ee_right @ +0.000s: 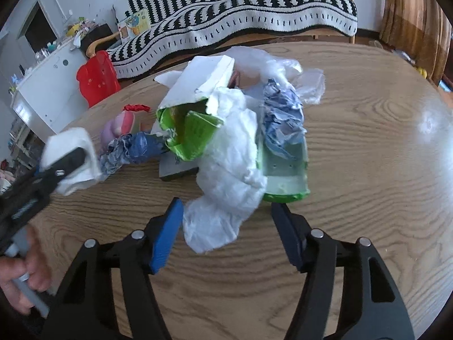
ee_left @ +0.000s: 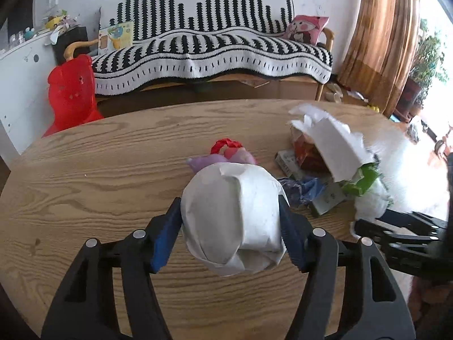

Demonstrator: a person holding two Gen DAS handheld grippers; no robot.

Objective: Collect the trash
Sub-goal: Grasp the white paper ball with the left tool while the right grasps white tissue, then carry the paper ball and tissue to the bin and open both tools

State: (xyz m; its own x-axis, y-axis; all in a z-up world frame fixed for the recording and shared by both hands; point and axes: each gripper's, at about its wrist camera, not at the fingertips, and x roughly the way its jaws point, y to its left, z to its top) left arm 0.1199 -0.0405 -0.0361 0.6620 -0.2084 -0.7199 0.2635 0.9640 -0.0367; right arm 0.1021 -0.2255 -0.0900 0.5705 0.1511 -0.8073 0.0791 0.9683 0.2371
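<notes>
Left gripper [ee_left: 230,221] is clamped on a crumpled white paper wad [ee_left: 232,218], both blue pads pressing its sides just above the oval wood-grain table [ee_left: 85,170]. Straight ahead at 12 o'clock, touching the wad's far edge, sits a pink and purple soft bundle with a red ribbon loop [ee_left: 226,151]. At 2 o'clock lies the trash heap: a torn white carton flap [ee_left: 337,147] over an orange wrapper [ee_left: 305,153], crumpled blue plastic [ee_left: 300,187] and a green carton [ee_left: 362,181]. Printing on the small flat box there is too blurred to read.

Over to the right gripper [ee_right: 226,221]: jaws apart, only the left pad brushing the crumpled white plastic bag [ee_right: 229,155] that hangs between them; the right pad stands clear, near the pale green tray [ee_right: 286,170] at 1 o'clock. At 9 o'clock a hand [ee_right: 22,269] holds the other gripper.
</notes>
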